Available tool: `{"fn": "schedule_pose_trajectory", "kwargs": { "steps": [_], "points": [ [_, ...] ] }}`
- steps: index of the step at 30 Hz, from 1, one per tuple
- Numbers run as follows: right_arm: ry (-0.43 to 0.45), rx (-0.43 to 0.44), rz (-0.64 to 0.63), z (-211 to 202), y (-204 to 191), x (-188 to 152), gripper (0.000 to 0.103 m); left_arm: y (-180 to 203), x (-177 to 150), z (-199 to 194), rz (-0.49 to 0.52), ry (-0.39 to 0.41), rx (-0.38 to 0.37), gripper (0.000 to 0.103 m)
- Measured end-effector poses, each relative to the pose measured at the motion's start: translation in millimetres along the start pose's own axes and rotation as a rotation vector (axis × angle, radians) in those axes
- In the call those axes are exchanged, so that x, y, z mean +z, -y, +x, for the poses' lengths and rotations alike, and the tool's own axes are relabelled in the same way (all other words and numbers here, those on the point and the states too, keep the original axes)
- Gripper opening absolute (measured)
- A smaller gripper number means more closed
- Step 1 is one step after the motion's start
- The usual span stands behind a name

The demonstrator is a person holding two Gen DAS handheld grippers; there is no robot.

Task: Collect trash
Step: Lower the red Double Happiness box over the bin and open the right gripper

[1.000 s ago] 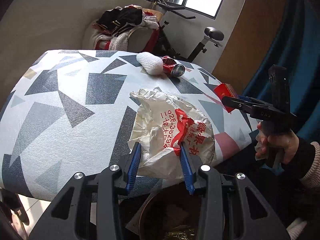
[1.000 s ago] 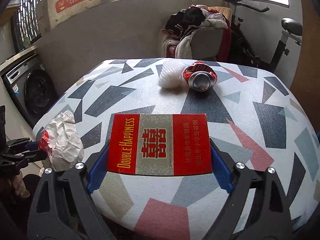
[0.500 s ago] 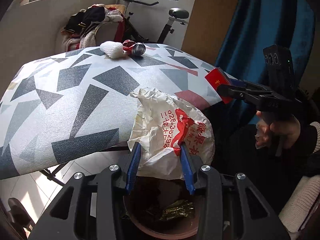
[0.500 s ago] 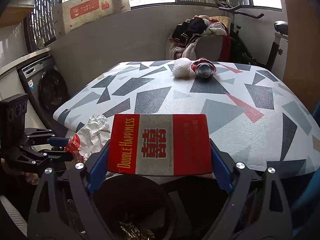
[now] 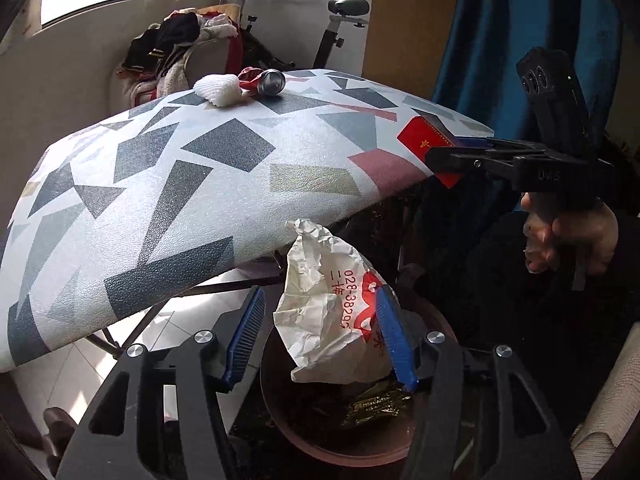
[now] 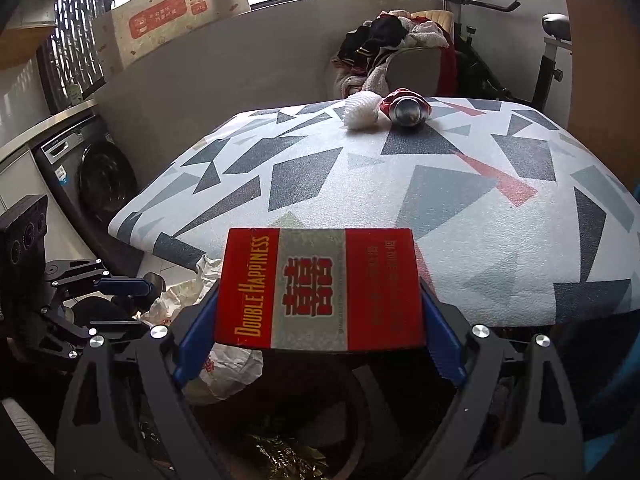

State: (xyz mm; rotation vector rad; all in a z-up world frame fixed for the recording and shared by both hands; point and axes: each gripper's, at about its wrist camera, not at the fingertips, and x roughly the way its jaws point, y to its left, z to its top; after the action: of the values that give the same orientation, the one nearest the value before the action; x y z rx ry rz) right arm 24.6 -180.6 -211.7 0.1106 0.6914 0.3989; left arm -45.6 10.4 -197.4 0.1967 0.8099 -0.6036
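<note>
My left gripper (image 5: pixel 320 336) is open over a dark round bin (image 5: pixel 344 420). A crumpled white paper bag with red print (image 5: pixel 332 312) hangs between its jaws, touching only the right one. My right gripper (image 6: pixel 320 320) is shut on a red Double Happiness cigarette box (image 6: pixel 320 288), held above the bin (image 6: pixel 280 432) at the table's edge. The box also shows in the left wrist view (image 5: pixel 428 144). A crushed red can (image 6: pixel 406 106) and a white foam net (image 6: pixel 362 110) lie at the table's far side.
The table (image 6: pixel 400 184) has a grey and white triangle-pattern cover. Behind it stand a chair heaped with clothes (image 6: pixel 396 48) and an exercise bike (image 6: pixel 552 40). A washing machine (image 6: pixel 92 176) is at the left, a blue curtain (image 5: pixel 500 40) at the right.
Both grippers have moved off the table to above the bin. My left gripper has opened and the paper bag has slipped loose between its jaws. The right gripper still grips the box.
</note>
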Motion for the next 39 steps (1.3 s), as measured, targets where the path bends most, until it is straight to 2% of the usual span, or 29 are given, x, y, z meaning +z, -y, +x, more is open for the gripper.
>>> {"fn": "schedule_pose_trajectory", "kwargs": {
  "steps": [2,4,10,17,38,39],
  "points": [
    [-0.004,0.004,-0.002,0,0,-1,0.088,3,0,-2,0.014,0.015,0.016,0.068],
    [-0.010,0.011,-0.013,1,-2,-1,0.088,2,0,-4,0.008,0.026,0.036,0.078],
    [-0.045,0.044,-0.070,6,-13,-4,0.088,-16,1,-12,-0.087,0.059,0.087,0.089],
    [-0.087,0.064,-0.139,14,-28,-7,0.088,-34,1,-17,-0.177,0.075,0.125,0.091],
    [-0.164,0.074,-0.259,28,-52,-17,0.089,-40,-1,-17,-0.203,0.072,0.134,0.092],
    [-0.166,0.070,-0.263,29,-53,-17,0.091,-41,-1,-17,-0.204,0.072,0.134,0.092]
  ]
}}
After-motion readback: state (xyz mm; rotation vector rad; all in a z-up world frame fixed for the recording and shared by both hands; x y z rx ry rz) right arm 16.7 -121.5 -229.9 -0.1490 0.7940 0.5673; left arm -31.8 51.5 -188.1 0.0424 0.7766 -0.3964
